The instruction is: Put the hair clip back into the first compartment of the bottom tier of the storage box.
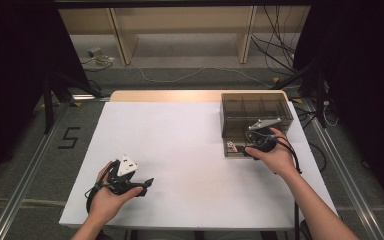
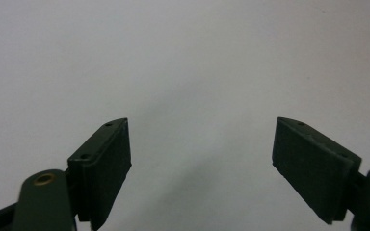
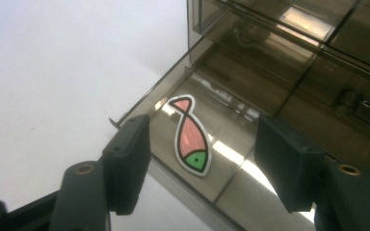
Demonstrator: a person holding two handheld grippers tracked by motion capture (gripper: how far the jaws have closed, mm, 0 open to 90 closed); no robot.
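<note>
Nearest me, the left tool (image 1: 147,182) hovered over the bare table (image 1: 180,150), jaws apart and empty. Farther off, the right tool (image 3: 200,163) stood with jaws spread, nothing between them, just above the fish (image 3: 191,135): a flat pink cutout, green-tailed, white-edged, lying in the box's (image 1: 255,112) pulled-out tray. It looked light, thin and slippery; pinching one edge seemed wisest.

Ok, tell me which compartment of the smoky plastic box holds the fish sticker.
The near-left compartment of the smoky plastic box, where the pink fish-shaped sticker lies flat.
</note>
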